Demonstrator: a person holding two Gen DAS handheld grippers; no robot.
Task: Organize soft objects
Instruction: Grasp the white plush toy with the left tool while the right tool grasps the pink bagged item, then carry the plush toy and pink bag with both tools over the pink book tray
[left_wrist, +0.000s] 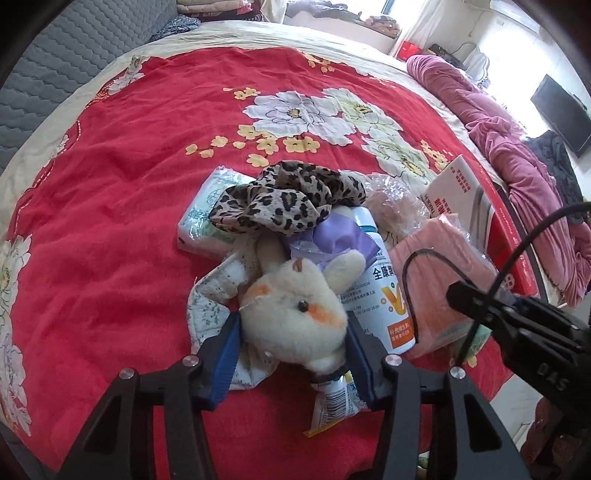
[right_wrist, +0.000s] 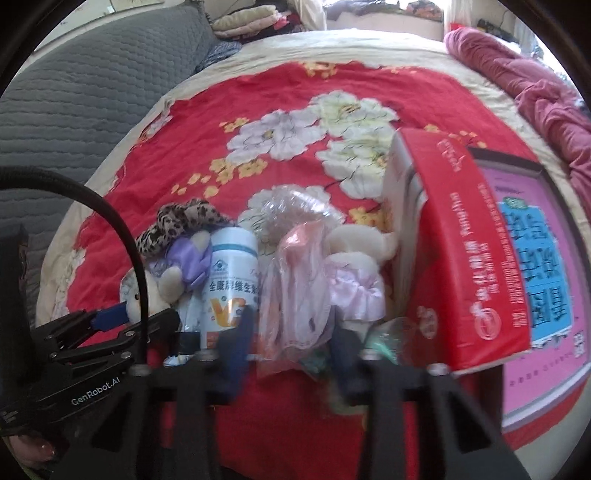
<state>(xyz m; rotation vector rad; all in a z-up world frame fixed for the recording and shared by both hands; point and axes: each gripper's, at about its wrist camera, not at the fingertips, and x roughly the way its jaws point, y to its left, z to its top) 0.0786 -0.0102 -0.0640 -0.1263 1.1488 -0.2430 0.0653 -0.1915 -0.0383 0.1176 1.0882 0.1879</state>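
A cream plush rabbit (left_wrist: 295, 314) with orange cheeks and a purple bow lies on the red floral bedspread (left_wrist: 129, 184). My left gripper (left_wrist: 293, 325) has its blue pads on both sides of the rabbit's head, pressing it. A leopard-print scarf (left_wrist: 284, 199) lies behind it. In the right wrist view, my right gripper (right_wrist: 291, 339) is open around a pink cloth in a clear bag (right_wrist: 295, 288), fingers blurred. A second plush in a pink dress (right_wrist: 354, 273) sits beside it. The left gripper (right_wrist: 129, 321) shows there on the rabbit (right_wrist: 155, 284).
A white vitamin bottle (left_wrist: 388, 291) lies by the rabbit and shows in the right wrist view (right_wrist: 231, 280). A tissue pack (left_wrist: 207, 218), a snack packet (left_wrist: 332, 402), a floral cloth (left_wrist: 210, 306), a red box (right_wrist: 461, 258) and a crumpled maroon blanket (left_wrist: 517, 155) surround the pile.
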